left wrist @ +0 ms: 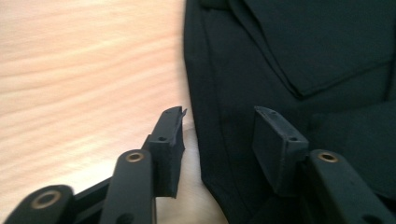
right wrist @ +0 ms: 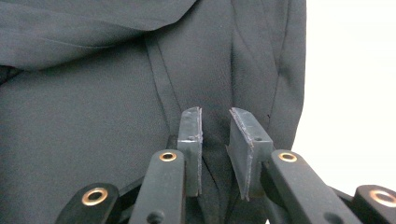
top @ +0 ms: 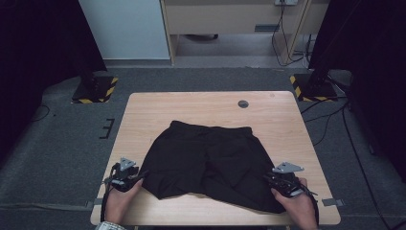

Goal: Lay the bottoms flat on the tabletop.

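Black shorts [top: 206, 160] lie flat on the wooden table [top: 201, 105], waistband toward the far side. My left gripper [top: 142, 175] is at the near left leg hem. In the left gripper view the left gripper [left wrist: 219, 114] stands open and straddles the edge of the shorts [left wrist: 289, 56], one pad over bare wood, the other over cloth. My right gripper [top: 266, 178] sits on the near right leg. In the right gripper view the right gripper [right wrist: 215, 114] has its jaws close together over a crease of the shorts [right wrist: 93, 116], with a narrow gap still showing between the pads.
A small dark round grommet [top: 243, 103] sits in the tabletop near the far edge. Grey carpet surrounds the table. Stand bases with yellow-black tape [top: 95, 88] [top: 313, 87] rest on the floor at the far left and far right, with cables trailing at the right.
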`<state>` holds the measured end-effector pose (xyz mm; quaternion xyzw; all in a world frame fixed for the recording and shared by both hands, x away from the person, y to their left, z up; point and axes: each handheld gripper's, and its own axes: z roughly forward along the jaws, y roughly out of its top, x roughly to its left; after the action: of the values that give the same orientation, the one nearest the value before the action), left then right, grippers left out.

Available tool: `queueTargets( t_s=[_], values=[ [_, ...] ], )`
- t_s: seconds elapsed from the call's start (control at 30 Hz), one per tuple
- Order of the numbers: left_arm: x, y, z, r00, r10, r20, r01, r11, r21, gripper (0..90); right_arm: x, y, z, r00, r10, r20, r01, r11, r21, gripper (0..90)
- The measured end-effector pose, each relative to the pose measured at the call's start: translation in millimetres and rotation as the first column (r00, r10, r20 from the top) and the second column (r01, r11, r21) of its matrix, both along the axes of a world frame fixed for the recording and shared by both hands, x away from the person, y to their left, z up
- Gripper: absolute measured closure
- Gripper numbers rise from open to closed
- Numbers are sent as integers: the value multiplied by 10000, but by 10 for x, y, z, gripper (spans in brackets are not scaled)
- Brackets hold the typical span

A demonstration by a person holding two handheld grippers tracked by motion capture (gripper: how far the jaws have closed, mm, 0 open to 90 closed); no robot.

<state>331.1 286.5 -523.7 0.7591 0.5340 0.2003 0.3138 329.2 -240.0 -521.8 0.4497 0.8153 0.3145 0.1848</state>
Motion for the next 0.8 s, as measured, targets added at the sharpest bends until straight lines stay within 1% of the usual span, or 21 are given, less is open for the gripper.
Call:
queueTargets(
  t_s=[0.03,0.1,0.17,0.27,0.3,0.33,0.37,0.4,0.43,0.47,0.5,0.53,0.57,0.6,0.63,0.67,0.73,0.77,0.8],
  values=[
    [-6,-31,5,9999,-132,-29,133,9998,152,537,7,-13,4,10000,47,3,-47,9999,-93,743],
    [1,-76,17,9998,-155,-122,157,9996,225,552,31,-38,8,9998,185,85,-182,9994,-283,740],
    [3,-119,28,9994,-275,-221,283,9990,360,558,59,-42,4,9999,127,71,-125,9996,-236,732],
    [-25,-138,41,9979,-557,-324,572,9971,492,567,115,-54,-3,9997,98,218,-91,9995,-307,726],
    [-36,-128,43,9974,-636,-348,652,9967,481,566,130,-62,-8,9996,17,272,-9,9995,-303,725],
    [-41,-121,44,9975,-612,-358,629,9968,487,565,149,-76,-13,9996,-95,279,100,9997,-212,722],
    [-44,-111,48,9979,-558,-334,577,9966,594,558,159,-85,-15,9995,-150,270,154,9997,-178,716],
    [-43,-103,52,9989,-425,-218,440,9961,762,540,165,-89,-19,9990,-229,375,238,9994,-237,708],
    [-37,-96,60,9995,-299,-50,302,9946,995,517,158,-78,-20,9987,-255,442,269,9992,-309,708],
    [-26,-86,72,9996,-237,173,217,9937,1097,489,147,-60,-18,9983,-231,539,258,9985,-490,696],
    [-12,-70,88,9993,-179,342,144,9948,1010,464,135,-39,-13,9979,-197,622,238,9975,-664,665],
    [5,-54,103,9987,-74,504,32,9966,820,435,127,-25,-7,9978,-154,642,201,9971,-733,609],
    [26,-38,119,9979,13,646,-53,9980,625,408,128,-14,-5,9973,-165,720,215,9973,-695,562],
    [50,-17,130,9972,54,743,-91,9987,494,377,132,-6,8,9963,-244,827,297,9976,-630,536],
    [74,7,134,9969,94,781,-122,9993,356,348,140,-5,26,9941,-359,1024,417,9977,-543,510],
    [97,35,129,9966,169,803,-182,9997,160,297,151,-6,45,9904,-536,1273,597,9972,-445,461],
    [130,84,111,9964,293,798,-285,9995,-121,237,161,-4,83,9839,-777,1609,836,9960,-300,369],
    [139,104,108,9955,357,875,-346,9993,-134,208,160,3,94,9812,-924,1693,982,9948,-264,327],
    [147,123,114,9940,435,1000,-425,9990,-121,182,164,4,98,9795,-906,1798,961,9951,-216,291]
  ],
)
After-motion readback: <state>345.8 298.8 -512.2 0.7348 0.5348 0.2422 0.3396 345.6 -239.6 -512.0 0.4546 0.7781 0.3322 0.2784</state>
